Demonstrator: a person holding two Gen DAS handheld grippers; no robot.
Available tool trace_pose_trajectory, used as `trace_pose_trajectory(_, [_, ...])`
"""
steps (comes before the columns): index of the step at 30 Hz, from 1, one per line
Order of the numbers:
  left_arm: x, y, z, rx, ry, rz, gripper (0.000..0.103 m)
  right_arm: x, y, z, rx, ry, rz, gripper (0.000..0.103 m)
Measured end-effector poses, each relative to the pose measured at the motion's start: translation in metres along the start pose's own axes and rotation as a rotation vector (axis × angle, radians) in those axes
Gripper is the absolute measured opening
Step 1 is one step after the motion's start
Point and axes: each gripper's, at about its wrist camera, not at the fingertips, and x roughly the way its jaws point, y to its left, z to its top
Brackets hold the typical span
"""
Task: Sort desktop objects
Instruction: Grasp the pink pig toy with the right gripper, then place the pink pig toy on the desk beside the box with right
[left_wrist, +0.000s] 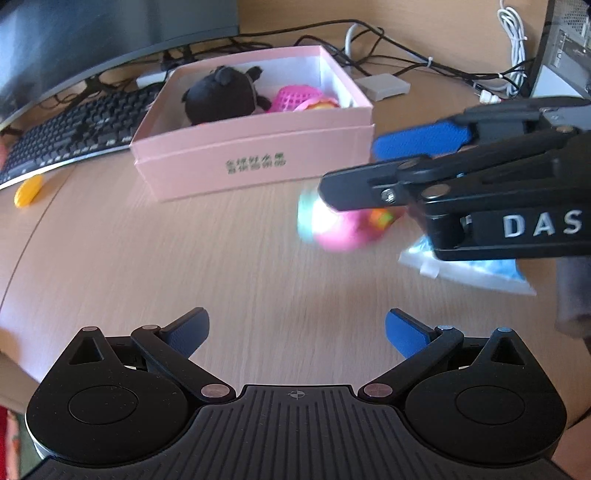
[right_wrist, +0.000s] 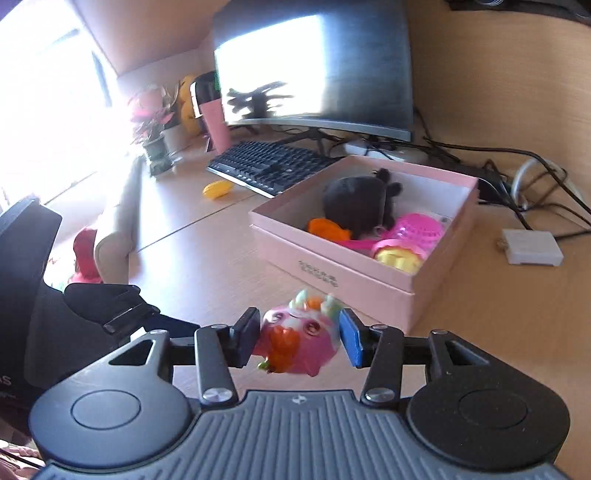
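Observation:
In the right wrist view my right gripper (right_wrist: 298, 339) is shut on a pink toy figure (right_wrist: 295, 328) with orange and mint details, held above the desk just in front of the pink box (right_wrist: 332, 273). In the left wrist view the same toy (left_wrist: 340, 229) is a blur under the right gripper (left_wrist: 351, 170). Inside the box (left_wrist: 255, 129) lie a black plush (left_wrist: 221, 94), a pink mesh basket (left_wrist: 295, 96) and a yellow toy (right_wrist: 399, 258). My left gripper (left_wrist: 297, 332) stands open over bare desk with nothing between its fingers.
A small yellow object (left_wrist: 28, 190) lies by the black keyboard (left_wrist: 74, 129), under the monitor (right_wrist: 314, 66). A blue-and-white packet (left_wrist: 472, 269) sits beneath the right gripper. Cables and a white adapter (right_wrist: 532, 246) lie behind and right of the box. Potted plants (right_wrist: 155, 125) and a pink cup stand far left.

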Motion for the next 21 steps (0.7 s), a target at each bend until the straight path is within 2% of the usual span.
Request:
trace_pose_trajectory(2, [-0.001, 0.002, -0.003, -0.023, -0.004, -0.009, 0.103, -0.009, 0.004, -0.003, -0.033, -0.011, -0.034, 0.066])
trace_pose_trajectory(5, [-0.002, 0.001, -0.004, -0.04, -0.018, -0.024, 0.103, -0.024, 0.003, -0.013, -0.084, -0.008, -0.102, 0.076])
trace_pose_trajectory(8, [-0.001, -0.008, -0.002, -0.021, -0.034, -0.041, 0.103, -0.035, -0.002, -0.034, -0.135, 0.036, -0.192, 0.08])
trace_pose_trajectory(12, [-0.002, -0.022, 0.001, 0.009, -0.059, -0.098, 0.103, -0.047, -0.024, -0.06, -0.144, 0.108, -0.302, 0.083])
trace_pose_trajectory(17, [-0.003, -0.035, 0.01, 0.025, -0.081, -0.182, 0.103, -0.069, -0.045, -0.069, -0.125, 0.092, -0.497, 0.085])
trace_pose_trajectory(19, [-0.001, -0.039, 0.014, 0.027, -0.077, -0.22, 0.103, -0.076, -0.055, -0.071, -0.074, 0.075, -0.513, 0.087])
trace_pose_trajectory(21, [0.004, -0.044, 0.017, 0.034, -0.074, -0.212, 0.103, -0.081, -0.063, -0.074, -0.02, 0.063, -0.524, 0.091])
